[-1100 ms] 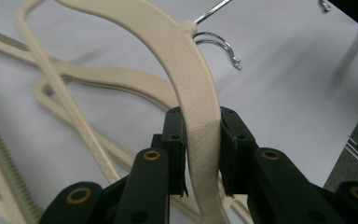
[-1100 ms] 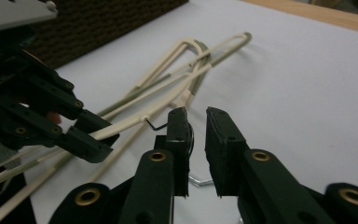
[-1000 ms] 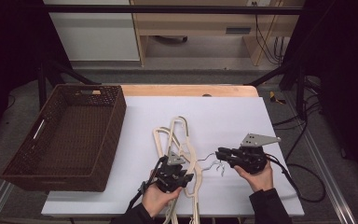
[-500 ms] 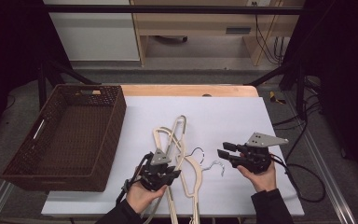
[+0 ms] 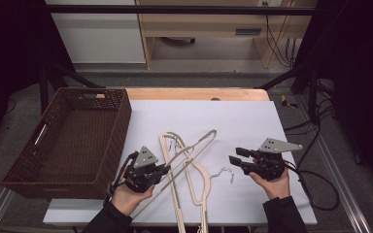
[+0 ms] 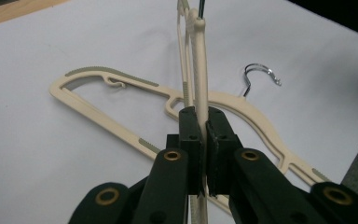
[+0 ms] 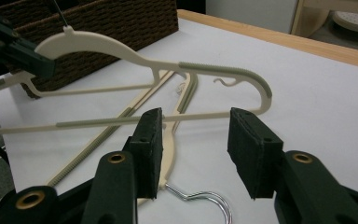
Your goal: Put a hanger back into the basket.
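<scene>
While the left gripper point(image 5: 161, 169) at lower left clamps a cream hanger point(image 5: 193, 150), the right gripper point(image 5: 236, 156), jaws just opening, stands empty at lower right

From my station, the high view is evenly lit from overhead: the white table sheet point(image 5: 233, 121) reads bright, its surroundings fall to near black. Shadows under the cream plastic hangers point(image 5: 187, 165) are soft and faint. I note slight softness overall (low resolution). In both gripper views the near black jaws are blurred; the chrome hook point(image 7: 205, 198) carries small glints.
</scene>
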The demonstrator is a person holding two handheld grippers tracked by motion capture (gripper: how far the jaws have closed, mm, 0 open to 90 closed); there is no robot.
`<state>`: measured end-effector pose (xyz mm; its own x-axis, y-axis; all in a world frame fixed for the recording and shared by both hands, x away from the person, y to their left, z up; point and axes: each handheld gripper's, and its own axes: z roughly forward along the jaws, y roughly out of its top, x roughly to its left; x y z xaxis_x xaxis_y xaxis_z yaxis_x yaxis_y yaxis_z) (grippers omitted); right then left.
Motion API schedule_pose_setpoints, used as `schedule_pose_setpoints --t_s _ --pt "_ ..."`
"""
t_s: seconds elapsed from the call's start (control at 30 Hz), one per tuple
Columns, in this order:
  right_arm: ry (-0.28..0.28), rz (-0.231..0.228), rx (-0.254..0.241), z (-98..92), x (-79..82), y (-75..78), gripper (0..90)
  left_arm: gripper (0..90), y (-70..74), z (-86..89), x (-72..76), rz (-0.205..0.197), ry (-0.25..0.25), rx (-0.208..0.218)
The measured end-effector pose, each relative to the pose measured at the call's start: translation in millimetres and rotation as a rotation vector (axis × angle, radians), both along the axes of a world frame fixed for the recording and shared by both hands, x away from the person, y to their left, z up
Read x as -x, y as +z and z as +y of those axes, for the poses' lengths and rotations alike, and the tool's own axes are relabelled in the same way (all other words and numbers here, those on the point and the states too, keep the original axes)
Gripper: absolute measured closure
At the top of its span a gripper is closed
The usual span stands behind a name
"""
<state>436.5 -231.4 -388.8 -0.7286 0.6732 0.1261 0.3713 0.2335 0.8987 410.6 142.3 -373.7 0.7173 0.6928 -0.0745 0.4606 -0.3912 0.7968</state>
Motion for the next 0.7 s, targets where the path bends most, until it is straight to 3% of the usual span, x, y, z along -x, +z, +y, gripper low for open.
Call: schedule_pose_setpoints --t_s 0.07,0.1,0.47,0.7 --pt "-0.006 -0.003 -0.001 -1.4 0.5 0.9 52.2 86.8 6.6 7.3 -0.3 0.01 -0.019 0.048" --pt "-0.008 -0.008 -0.002 -2.1 0.2 1.0 50.4 86.8 10.4 9.7 0.4 -0.001 -0.021 0.052" --pt "-0.079 -0.043 -0.007 -7.2 0.1 2.1 27.4 86.7 64.1 35.6 7.5 -0.109 -0.056 0.052" --pt "-0.125 -0.067 -0.008 -10.5 0.5 2.9 17.2 86.7 101.2 60.4 -2.4 -0.159 -0.076 0.055"
